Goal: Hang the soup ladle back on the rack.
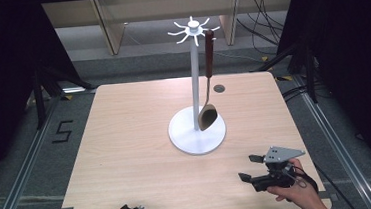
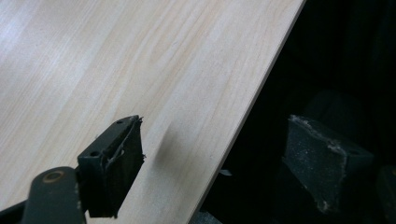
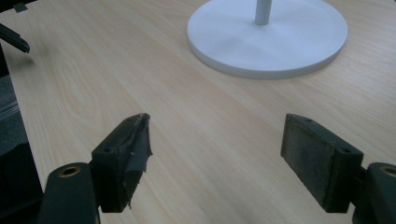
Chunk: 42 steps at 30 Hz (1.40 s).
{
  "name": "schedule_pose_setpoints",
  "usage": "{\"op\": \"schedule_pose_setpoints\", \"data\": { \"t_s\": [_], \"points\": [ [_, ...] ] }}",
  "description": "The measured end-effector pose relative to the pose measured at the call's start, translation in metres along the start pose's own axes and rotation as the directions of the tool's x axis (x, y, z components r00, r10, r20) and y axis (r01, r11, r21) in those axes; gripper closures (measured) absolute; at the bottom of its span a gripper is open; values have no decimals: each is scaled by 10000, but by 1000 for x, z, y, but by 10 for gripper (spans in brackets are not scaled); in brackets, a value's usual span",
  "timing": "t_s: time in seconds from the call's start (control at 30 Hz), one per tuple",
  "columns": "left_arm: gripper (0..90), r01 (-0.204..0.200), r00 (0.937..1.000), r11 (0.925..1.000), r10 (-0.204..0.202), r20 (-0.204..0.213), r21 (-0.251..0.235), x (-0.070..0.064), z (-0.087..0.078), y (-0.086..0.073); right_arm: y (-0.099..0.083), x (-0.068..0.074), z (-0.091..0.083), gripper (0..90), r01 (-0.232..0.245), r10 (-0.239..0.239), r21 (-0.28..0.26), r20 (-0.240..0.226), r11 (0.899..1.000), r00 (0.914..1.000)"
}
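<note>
The pale wooden table (image 1: 137, 153) carries a white rack (image 1: 194, 83) near its middle: a round base, an upright pole and a ring of short pegs at the top. A spoon (image 1: 208, 87) with a dark brown handle hangs from one peg on the right side of the ring, its long axis close to vertical, handle up and bowl down, the bowl just above the base beside the pole. The right tongs (image 1: 251, 167) hover low over the table's near right corner, well apart from the rack, spread wide and holding nothing. The left tongs (image 2: 212, 158) sit at the table's near edge, also spread and holding nothing, one jaw over the wood and one past the edge.
</note>
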State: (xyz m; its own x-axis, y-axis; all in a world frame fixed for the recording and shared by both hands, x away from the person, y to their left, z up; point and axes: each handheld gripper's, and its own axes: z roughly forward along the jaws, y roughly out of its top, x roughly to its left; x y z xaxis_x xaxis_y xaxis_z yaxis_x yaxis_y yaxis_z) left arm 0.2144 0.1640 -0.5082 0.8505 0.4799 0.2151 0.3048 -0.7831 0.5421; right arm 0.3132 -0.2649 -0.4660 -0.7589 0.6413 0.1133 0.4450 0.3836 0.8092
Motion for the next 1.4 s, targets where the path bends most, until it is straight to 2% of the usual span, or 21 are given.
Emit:
{"op": "schedule_pose_setpoints", "data": {
  "t_s": [0.1, 0.23, 0.3, 0.37, 0.53, 0.57, 0.63, 0.67, 0.73, 0.77, 0.8, 0.83, 0.9, 0.97, 1.07, 1.1, 1.13, 1.2, 1.23, 1.33, 1.4],
  "points": [
    [189, 18, 10000, 10000, -18, -31, 58, 0, -1, 0, -6, 0, 0, 206, 139, -139, -50, -10, 9999, 9999],
    [189, 169, 9998, 9998, -169, 45, -55, -1, 1, 0, -11, 3, -1, 157, -174, 173, -22, -112, 9998, 9998],
    [189, 270, 9996, 9996, -270, 7, -129, -2, 1, 0, -13, 1, -2, 158, 30, -30, -47, 63, 10000, 10000],
    [189, 187, 9998, 9997, -188, -58, -154, -1, 1, -1, -16, 3, -4, 158, -172, 174, -99, 163, 9998, 9997],
    [189, 262, 9997, 9996, -262, 2, -143, -2, 1, 0, -21, 4, -8, 158, -73, 72, 26, 258, 10000, 9996],
    [189, 193, 9998, 9997, -193, -37, -116, -1, 1, 0, -23, 6, -8, 158, -313, 311, 70, 210, 9995, 9993],
    [189, 217, 9997, 9996, -218, -55, -175, -1, 1, -1, -25, 5, -8, 158, -66, 63, 143, 234, 9999, 9997],
    [189, 240, 9997, 9996, -240, -8, -149, -1, 1, 0, -27, 9, -8, 158, -409, 404, 261, 196, 9988, 9990],
    [189, 183, 9998, 9998, -183, -25, -20, -2, 1, 0, -28, 7, -8, 158, 58, -60, 281, 96, 9996, 9999],
    [189, 183, 9998, 9998, -183, -15, -30, -2, 1, 0, -30, 11, -10, 158, -420, 412, 526, 161, 9977, 9990],
    [189, 188, 9998, 9998, -188, -19, -57, -2, 1, 0, -31, 9, -10, 158, -10, -2, 425, 263, 9991, 9997],
    [189, 179, 9998, 9998, -179, -24, -73, -2, 1, 0, -32, 12, -11, 159, -242, 228, 503, 272, 9984, 9994],
    [189, 200, 9998, 9998, -201, -24, -56, -2, 1, 0, -34, 11, -12, 158, 106, -116, 524, 191, 9986, 9998],
    [189, 234, 9997, 9997, -234, 11, -73, -2, 1, 0, -36, 15, -14, 158, -164, 149, 582, 253, 9982, 9996],
    [189, 196, 9998, 9998, -196, -20, -70, -2, 1, 0, -39, 15, -16, 159, 145, -161, 701, 226, 9974, 9996],
    [189, 189, 9998, 9998, -190, -23, -104, -2, 2, 0, -41, 18, -17, 159, -21, 2, 745, 261, 9972, 9997],
    [189, 180, 9998, 9998, -180, -28, -59, -2, 1, 0, -41, 17, -17, 159, 243, -270, 841, 312, 9962, 9991],
    [189, 176, 9998, 9998, -177, -11, -53, -2, 1, 0, -44, 19, -18, 160, 328, -369, 990, 391, 9945, 9986],
    [188, 192, 9998, 9998, -192, -20, -114, -2, 2, 0, -45, 21, -19, 160, 144, -178, 1074, 311, 9941, 9994],
    [188, 195, 9998, 9998, -195, -6, -85, -1, 2, 0, -47, 21, -20, 161, 494, -546, 1183, 414, 9918, 9976],
    [187, 178, 9998, 9998, -178, 1, 3, -1, 1, 0, -48, 21, -20, 161, 501, -555, 1260, 402, 9908, 9976]
  ]
}}
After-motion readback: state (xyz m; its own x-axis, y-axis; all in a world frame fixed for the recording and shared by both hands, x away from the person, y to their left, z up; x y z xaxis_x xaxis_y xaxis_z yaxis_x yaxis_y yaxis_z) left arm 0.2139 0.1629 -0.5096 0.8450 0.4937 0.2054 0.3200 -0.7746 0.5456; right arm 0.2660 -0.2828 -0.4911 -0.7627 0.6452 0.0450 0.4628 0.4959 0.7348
